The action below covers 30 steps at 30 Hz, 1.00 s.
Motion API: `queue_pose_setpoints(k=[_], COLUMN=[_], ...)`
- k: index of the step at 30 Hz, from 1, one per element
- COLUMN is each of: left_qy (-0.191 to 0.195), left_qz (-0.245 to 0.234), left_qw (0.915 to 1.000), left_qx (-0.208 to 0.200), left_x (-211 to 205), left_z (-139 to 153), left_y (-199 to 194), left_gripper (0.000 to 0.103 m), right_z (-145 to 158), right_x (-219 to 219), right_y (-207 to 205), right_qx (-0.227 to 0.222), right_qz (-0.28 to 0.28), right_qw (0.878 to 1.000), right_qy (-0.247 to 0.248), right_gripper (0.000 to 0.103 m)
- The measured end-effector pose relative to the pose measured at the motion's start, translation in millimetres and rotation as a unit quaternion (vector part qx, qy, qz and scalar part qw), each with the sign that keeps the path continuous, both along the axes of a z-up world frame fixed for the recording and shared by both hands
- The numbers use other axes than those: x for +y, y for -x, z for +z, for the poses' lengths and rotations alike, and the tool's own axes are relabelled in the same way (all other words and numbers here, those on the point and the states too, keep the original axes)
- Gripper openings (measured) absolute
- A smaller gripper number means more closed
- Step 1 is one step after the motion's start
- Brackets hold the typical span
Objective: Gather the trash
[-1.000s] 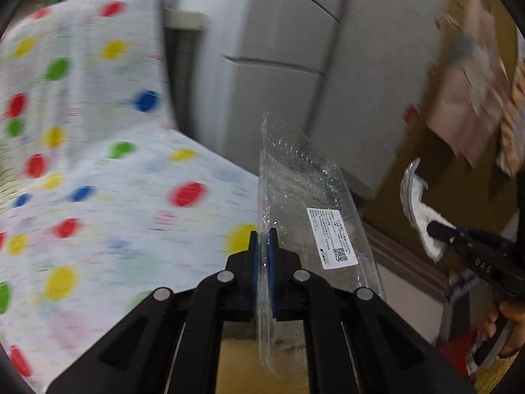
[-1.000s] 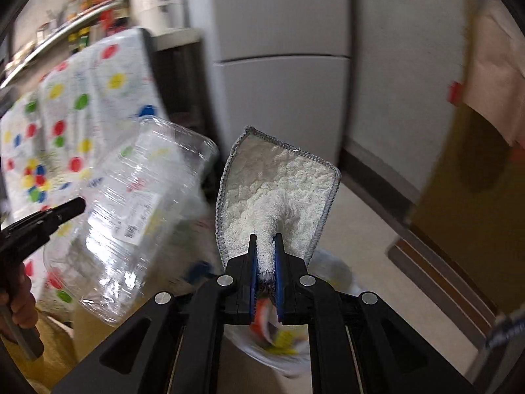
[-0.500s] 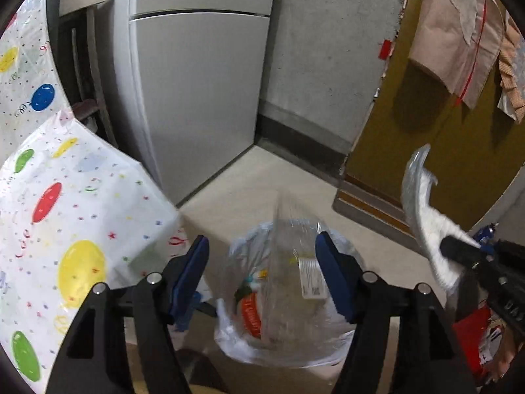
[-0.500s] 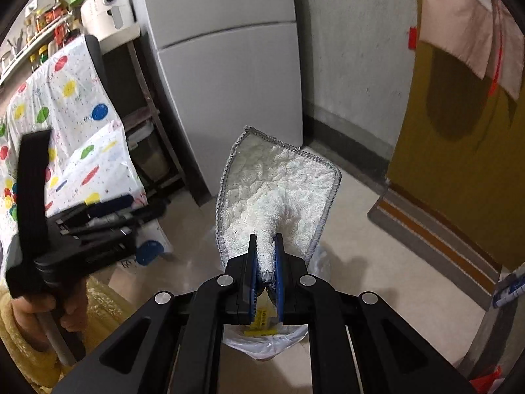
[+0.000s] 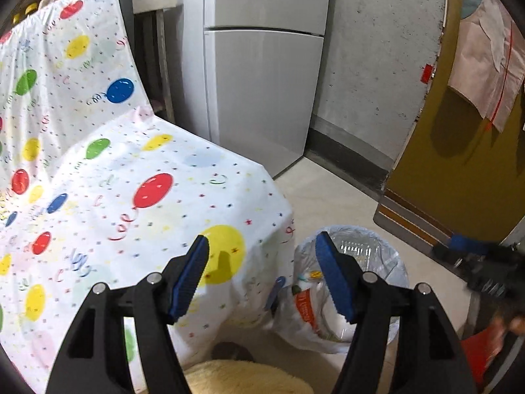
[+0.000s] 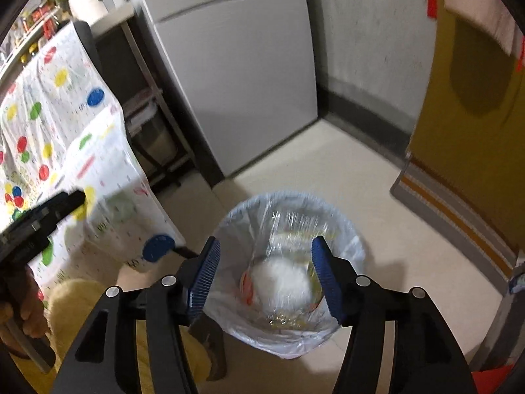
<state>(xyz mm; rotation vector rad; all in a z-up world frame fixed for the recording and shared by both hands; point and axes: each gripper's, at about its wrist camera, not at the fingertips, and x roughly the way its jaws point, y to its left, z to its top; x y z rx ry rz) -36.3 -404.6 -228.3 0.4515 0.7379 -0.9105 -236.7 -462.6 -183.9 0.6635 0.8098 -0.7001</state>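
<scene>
Balloon-print cloth (image 5: 108, 197) is seen covering the desk across the left half of the left wrist view. No trash is seen on the visible part of it. The left tool (image 5: 262, 275) is held over the desk corner with its blue pads spread and nothing between them. To its right, at lower centre-right of that frame, the lined trash bin (image 5: 393, 259) stands on the floor just beside the desk corner; a clear plastic container (image 5: 357, 246) lies inside it.

In the right wrist view, the left tool appears at the left edge, and the right tool (image 6: 264, 275) is aimed down with the bin mouth framed between its pads. Its jaws are opening and nothing is pinched. A white cloth pad (image 6: 282, 282) lies in the bin below, clear of both pads.

Both items are judged deposited. Remaining trash, if any, would be expected toward the desk at frame left, nearer the left tool.
</scene>
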Motion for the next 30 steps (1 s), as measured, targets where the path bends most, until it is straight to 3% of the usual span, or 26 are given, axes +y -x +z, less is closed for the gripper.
queue_pose_setpoints(k=[4,9,11,13,15,17,20,26,30], left_qy=[-0.015,-0.042,-0.042,-0.038,-0.034,-0.025,-0.024,-0.022,-0.024], left_qz=[0.003,-0.005,-0.009,-0.010,-0.007,0.001,0.011,0.026,0.032], left_qw=[0.9999,0.9991,0.9991,0.9992,0.9994,0.9995,0.9994,0.9993,0.9989], left_qx=[0.000,-0.002,0.001,-0.002,-0.009,-0.018,-0.021,-0.015,-0.025], left_x=[11.6,19.3,25.4,30.2,35.8,43.3,50.1,67.5,75.2], left_z=[10.2,24.4,34.9,44.6,57.1,70.1,82.0,100.7,105.8], left_y=[3.9,14.7,19.1,24.1,29.4,33.8,36.6,41.0,43.8], left_gripper=[0.066,0.067,0.075,0.081,0.093,0.096,0.096,0.096,0.096], right_z=[28.9,53.2,60.6,72.2,85.1,97.3,113.1,132.1,136.2], right_x=[12.3,43.7,50.6,56.7,60.6,64.3,70.6,74.8,77.3], right_y=[0.1,-0.1,2.9,8.4,14.4,18.0,21.9,26.1,25.9], right_qx=[0.005,0.048,0.053,0.047,0.038,0.041,0.046,0.009,0.025], right_qz=[0.003,0.003,-0.001,-0.005,-0.007,-0.012,-0.018,-0.011,-0.015], right_qw=[1.000,0.996,0.995,0.995,0.995,0.993,0.991,0.995,0.994], right_qy=[0.028,0.076,0.084,0.085,0.094,0.109,0.125,0.095,0.110], right_gripper=[0.065,0.065,0.070,0.087,0.089,0.090,0.091,0.092,0.092])
